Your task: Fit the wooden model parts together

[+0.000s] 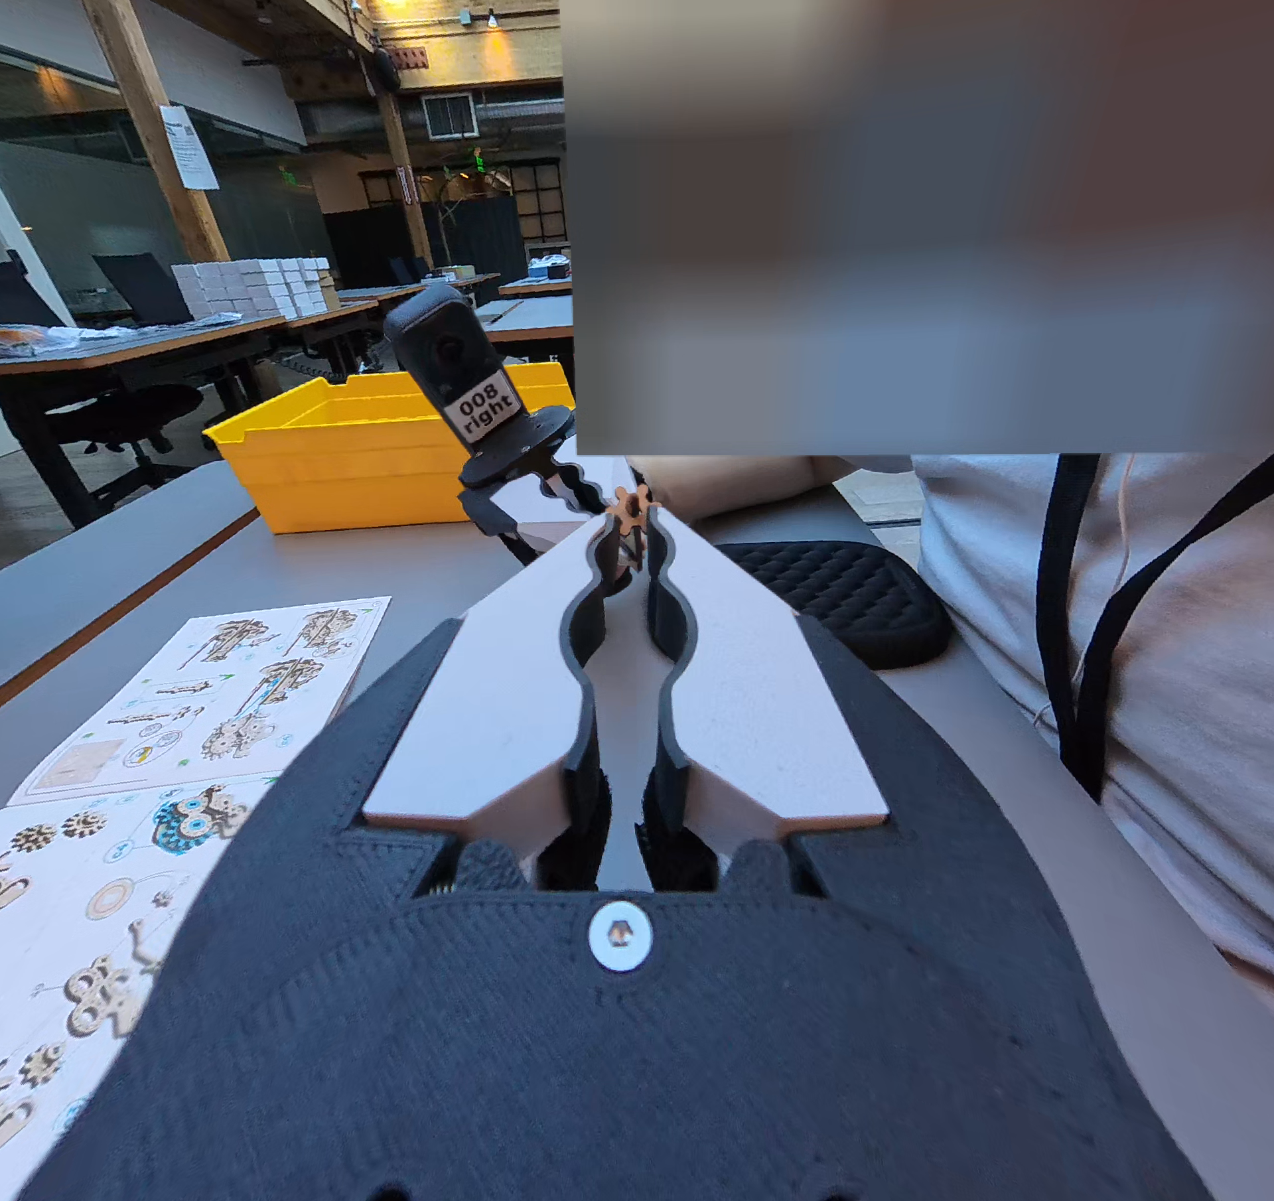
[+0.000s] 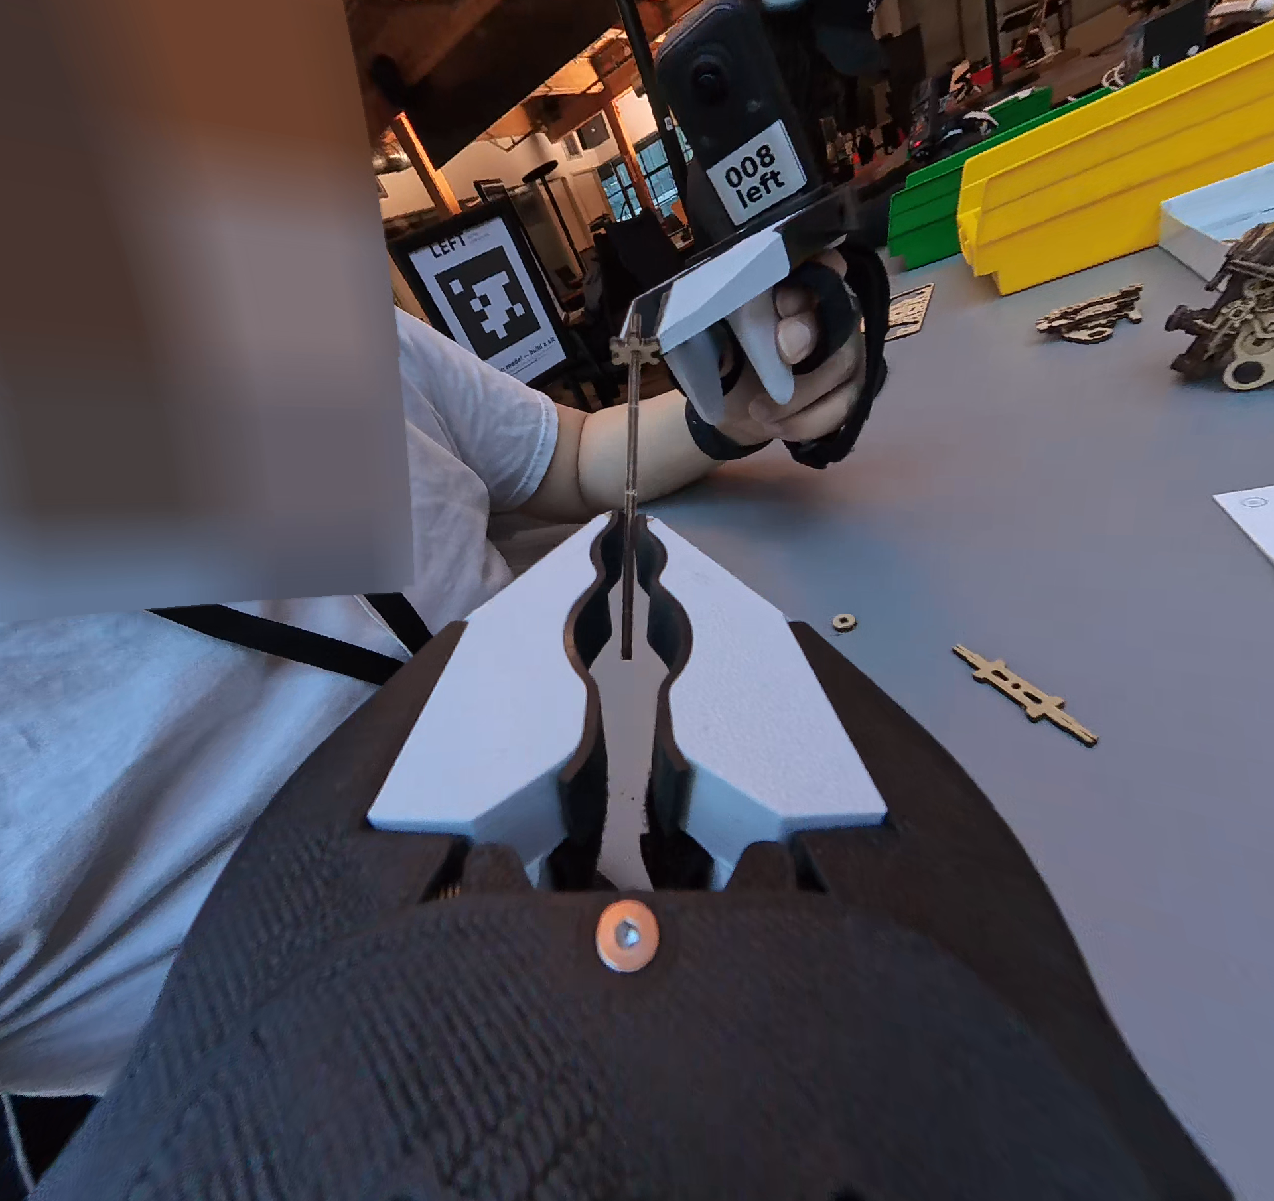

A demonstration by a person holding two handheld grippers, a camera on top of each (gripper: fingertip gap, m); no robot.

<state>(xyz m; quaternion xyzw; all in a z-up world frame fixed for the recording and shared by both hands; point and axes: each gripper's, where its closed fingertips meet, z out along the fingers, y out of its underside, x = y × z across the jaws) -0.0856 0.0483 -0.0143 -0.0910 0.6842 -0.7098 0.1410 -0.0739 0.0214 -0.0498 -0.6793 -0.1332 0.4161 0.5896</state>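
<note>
Currently, left gripper (image 1: 629,534) clamps the gear (image 1: 631,506); right gripper (image 2: 627,534) clamps the rod (image 2: 629,478), aligning them for insertion.

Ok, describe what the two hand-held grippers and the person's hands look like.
Each hand-held gripper, the left hand-held gripper and the right hand-held gripper, has a black ribbed 3D-printed body, two white wedge-shaped fingers with wavy black inner pads, and a silver screw. A black camera with a white label sits on top. The person's left hand wears a black fingerless glove, with a short white sleeve.
</note>
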